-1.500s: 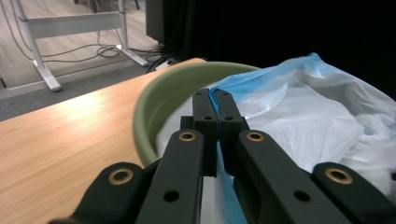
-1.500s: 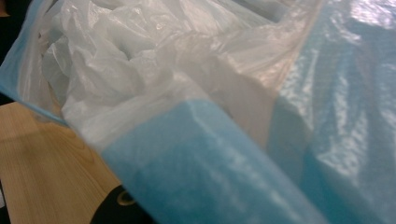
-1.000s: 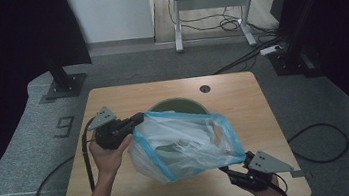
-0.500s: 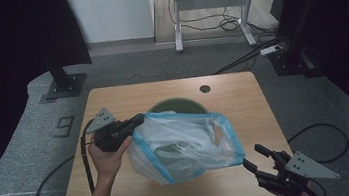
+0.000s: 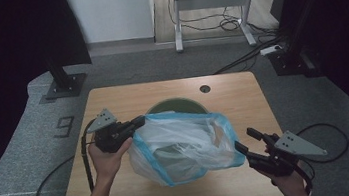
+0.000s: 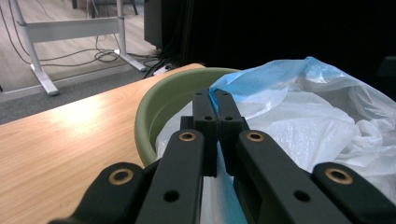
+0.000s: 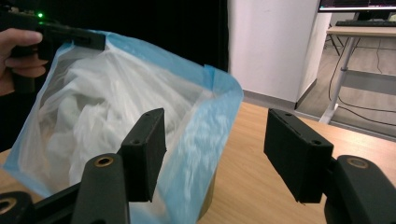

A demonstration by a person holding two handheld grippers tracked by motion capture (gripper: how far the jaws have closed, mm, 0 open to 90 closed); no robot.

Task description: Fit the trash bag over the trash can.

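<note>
Over the bowl, the bag seemingly opens toward the right tool.

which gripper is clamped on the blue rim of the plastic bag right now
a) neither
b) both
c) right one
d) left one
d: the left gripper has its jaws shut on the blue rim of the plastic bag beside the green bowl, while the right gripper stands open, with the rim's near edge between its jaws but no pad pressing on it.

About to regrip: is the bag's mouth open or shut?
Open: the bag's blue rim gapes wide; the left gripper pinches one edge.
</note>
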